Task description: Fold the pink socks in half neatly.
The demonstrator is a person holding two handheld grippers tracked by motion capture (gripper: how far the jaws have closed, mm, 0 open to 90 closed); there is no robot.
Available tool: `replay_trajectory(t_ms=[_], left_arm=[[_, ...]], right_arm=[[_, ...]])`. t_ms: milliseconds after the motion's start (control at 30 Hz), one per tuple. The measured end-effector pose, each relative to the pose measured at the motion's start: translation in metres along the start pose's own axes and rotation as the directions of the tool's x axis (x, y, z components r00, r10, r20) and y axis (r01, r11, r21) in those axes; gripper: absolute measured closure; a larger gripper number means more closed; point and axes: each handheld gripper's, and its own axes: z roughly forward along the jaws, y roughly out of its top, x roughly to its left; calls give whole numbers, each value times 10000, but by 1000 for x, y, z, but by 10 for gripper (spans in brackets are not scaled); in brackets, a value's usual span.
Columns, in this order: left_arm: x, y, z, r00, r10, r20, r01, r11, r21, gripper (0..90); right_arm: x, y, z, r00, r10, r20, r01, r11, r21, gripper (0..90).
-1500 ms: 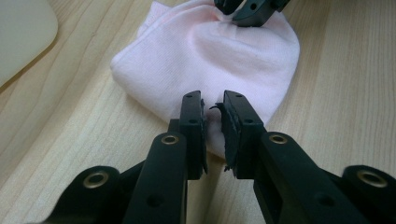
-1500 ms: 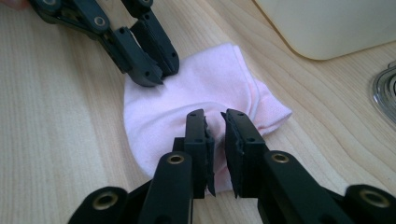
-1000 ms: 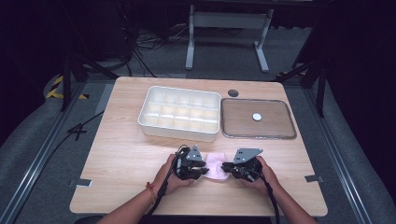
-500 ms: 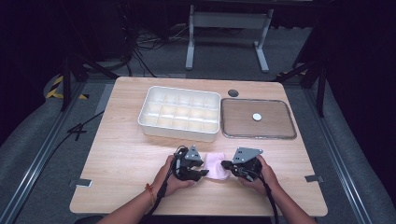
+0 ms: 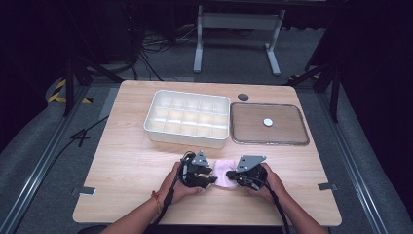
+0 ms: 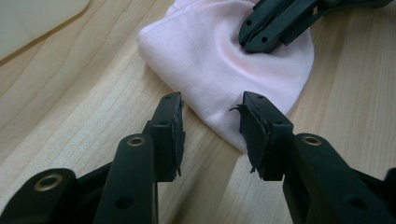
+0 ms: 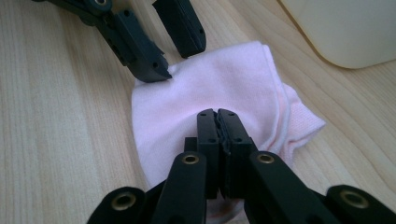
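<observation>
Pink cloth [image 5: 225, 171] lies bunched on bench [image 5: 122, 161], 6 o'clock of white tray [image 5: 187, 117]. Right gripper [image 7: 217, 115] jaws closed, pinching cloth; left gripper [image 6: 212, 109] jaws open at cloth edge. Folding looks barely begun.

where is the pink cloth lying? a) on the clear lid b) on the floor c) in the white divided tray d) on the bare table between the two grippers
d: the pink cloth lies on the wooden table, between the left gripper and the right gripper.
</observation>
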Motion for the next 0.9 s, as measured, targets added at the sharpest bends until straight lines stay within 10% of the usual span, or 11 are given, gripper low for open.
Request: replay_trajectory(t_ms=[500,900], left_arm=[[8,3,1,9948,-772,669,805,9956,-487,731],[5,-1,-3,9943,-1062,-114,1059,9940,-264,454]], right_arm=[[6,2,2,9997,-182,168,181,9998,90,895],[14,3,3,9993,-90,365,87,9999,73,895]])
